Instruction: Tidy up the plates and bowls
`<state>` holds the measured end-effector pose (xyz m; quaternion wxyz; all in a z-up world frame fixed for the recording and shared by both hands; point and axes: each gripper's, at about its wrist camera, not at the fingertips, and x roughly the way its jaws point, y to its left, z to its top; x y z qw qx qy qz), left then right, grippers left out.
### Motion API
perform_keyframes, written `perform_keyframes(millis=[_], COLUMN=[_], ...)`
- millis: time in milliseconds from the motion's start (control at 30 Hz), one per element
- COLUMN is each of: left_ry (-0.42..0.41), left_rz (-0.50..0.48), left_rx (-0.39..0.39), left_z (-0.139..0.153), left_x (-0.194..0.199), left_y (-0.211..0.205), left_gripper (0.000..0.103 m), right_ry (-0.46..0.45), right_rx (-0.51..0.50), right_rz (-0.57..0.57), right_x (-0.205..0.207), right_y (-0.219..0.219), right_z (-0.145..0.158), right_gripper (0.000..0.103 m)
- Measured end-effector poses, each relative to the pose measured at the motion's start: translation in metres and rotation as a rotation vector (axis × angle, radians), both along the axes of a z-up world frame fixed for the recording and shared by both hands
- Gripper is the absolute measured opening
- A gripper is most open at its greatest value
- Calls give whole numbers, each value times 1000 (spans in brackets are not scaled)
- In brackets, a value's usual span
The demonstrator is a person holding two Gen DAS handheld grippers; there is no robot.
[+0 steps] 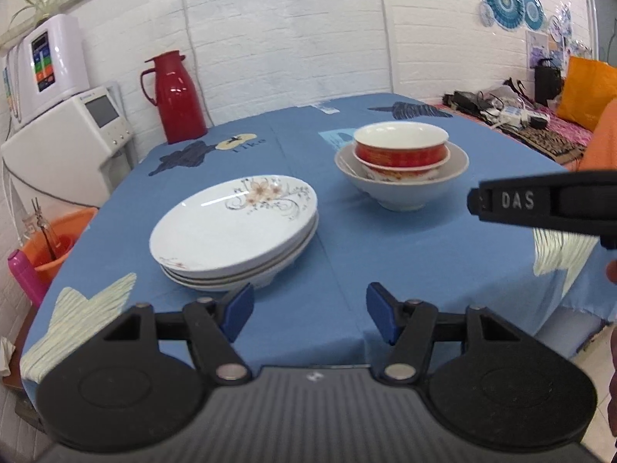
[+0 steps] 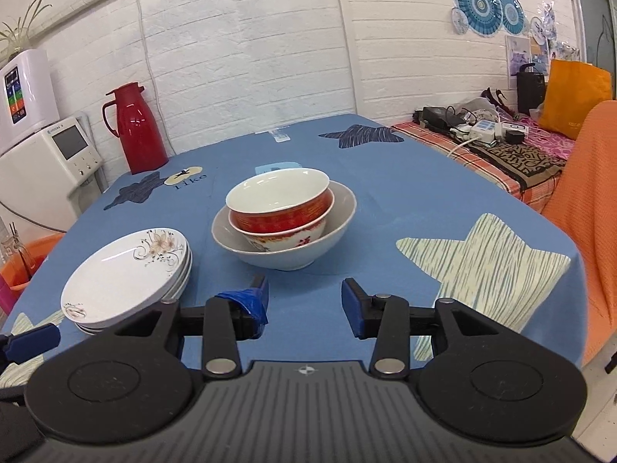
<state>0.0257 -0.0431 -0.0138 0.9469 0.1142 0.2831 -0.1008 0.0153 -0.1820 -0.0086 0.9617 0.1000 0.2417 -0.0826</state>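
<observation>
A stack of white floral plates (image 1: 235,231) sits on the blue tablecloth (image 1: 385,239), left of centre; it also shows in the right wrist view (image 2: 127,274). Two red-and-white bowls (image 1: 401,150) are nested inside a larger grey bowl (image 1: 405,187); the same stack shows in the right wrist view (image 2: 281,212). My left gripper (image 1: 310,312) is open and empty, above the table's near edge, just in front of the plates. My right gripper (image 2: 304,303) is open and empty, in front of the bowl stack. Its body shows at the right of the left wrist view (image 1: 540,202).
A red thermos jug (image 1: 175,96) stands at the table's far left corner. White appliances (image 1: 65,142) and an orange bucket (image 1: 58,243) stand left of the table. A cluttered bench (image 2: 501,139) and orange cloth (image 2: 582,212) lie to the right.
</observation>
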Motion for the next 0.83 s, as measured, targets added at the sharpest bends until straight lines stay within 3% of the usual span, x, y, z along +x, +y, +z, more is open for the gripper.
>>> perform_keyframes(millis=[300,833], left_ry=[3,-3], left_rz=[1,53], left_rx=[23,-6], left_z=[-5,0], left_x=[-4,2], left_y=[-6,11], left_gripper=[63,63], right_ry=[3,-4], right_rx=[17,22], right_rz=[-13,23], right_x=[-1,0], right_y=[-9,2], right_z=[-5,-3], right_gripper=[27,28])
